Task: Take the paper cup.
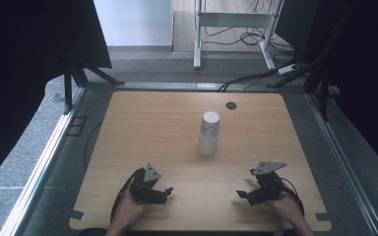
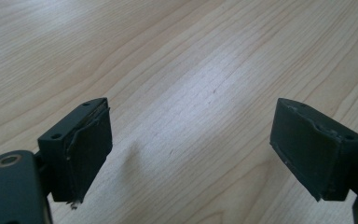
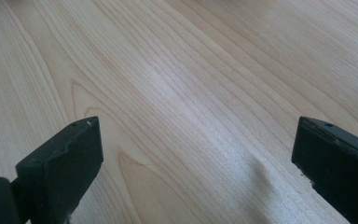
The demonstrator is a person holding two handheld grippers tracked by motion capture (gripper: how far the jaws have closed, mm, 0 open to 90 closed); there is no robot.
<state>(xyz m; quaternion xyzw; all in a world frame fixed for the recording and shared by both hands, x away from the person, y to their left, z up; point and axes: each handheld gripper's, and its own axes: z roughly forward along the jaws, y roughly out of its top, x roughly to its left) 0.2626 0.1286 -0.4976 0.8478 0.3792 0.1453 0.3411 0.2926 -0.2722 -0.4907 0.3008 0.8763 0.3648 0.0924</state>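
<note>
Centrally on the tabletop (image 1: 142,123) stands a stack of paper cups (image 1: 209,133), likely light and crushable. Both grippers, left (image 1: 166,194) and right (image 1: 242,195), gape empty near the front edge; grasp its sides gently.

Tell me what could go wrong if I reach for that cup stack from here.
1. The tall stack of white paper cups stands upside down and narrow; a sideways nudge would likely topple it.
2. Both the left claw and the right claw sit open and apart from it; closing in together could squeeze and crush the thin walls.
3. The light wooden table looks smooth, so the stack may slide.
</note>
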